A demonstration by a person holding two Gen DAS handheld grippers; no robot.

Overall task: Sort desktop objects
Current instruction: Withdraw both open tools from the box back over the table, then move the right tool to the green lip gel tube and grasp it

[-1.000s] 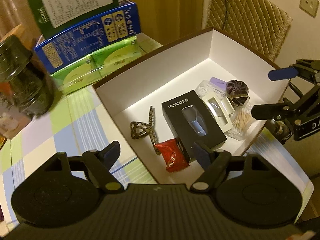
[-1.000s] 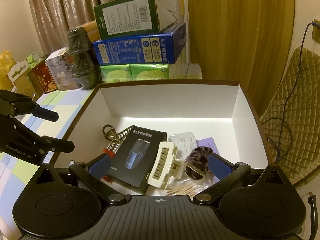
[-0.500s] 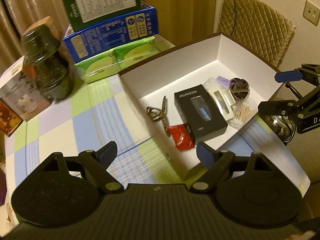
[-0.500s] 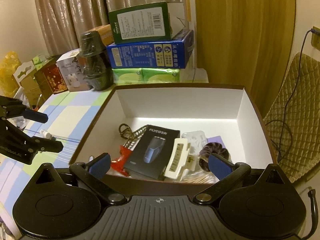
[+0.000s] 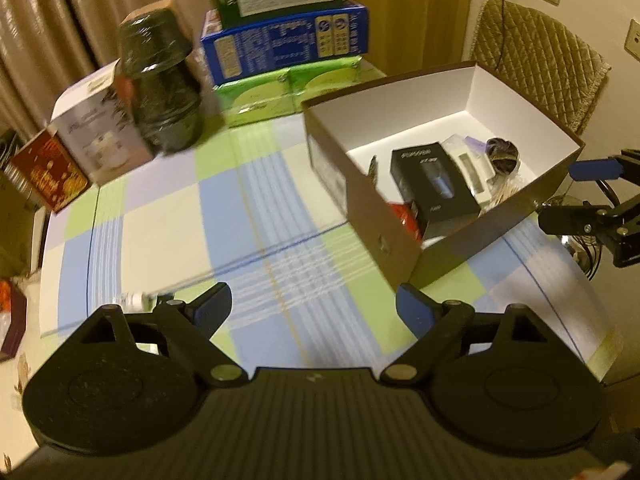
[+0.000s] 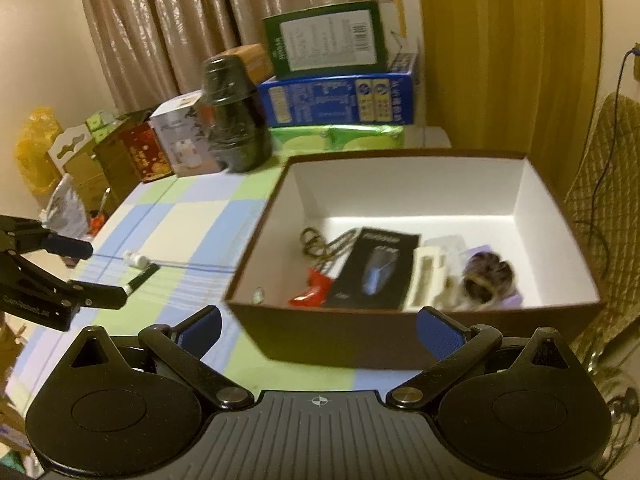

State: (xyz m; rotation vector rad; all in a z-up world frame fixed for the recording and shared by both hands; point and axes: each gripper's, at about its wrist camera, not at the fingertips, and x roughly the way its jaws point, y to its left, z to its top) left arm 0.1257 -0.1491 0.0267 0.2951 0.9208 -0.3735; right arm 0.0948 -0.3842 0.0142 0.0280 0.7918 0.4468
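Observation:
A brown box with a white inside stands on the checked tablecloth. It holds a black FLYCO carton, a red packet, a leopard hair clip, a white hair clip and a dark scrunchie. My left gripper hovers over the cloth left of the box, its jaws opening with nothing between them. A small white bottle and a black pen-like stick lie by its left finger. My right gripper is open before the box's near wall.
At the table's back stand a green carton on a blue one on green tissue packs, a dark wrapped cup stack, a white box and a red box. A quilted chair is behind the box.
Both grippers have drawn back from above the box, which now sits farther off and to the right. The left jaws stand wider. The box's contents have not moved.

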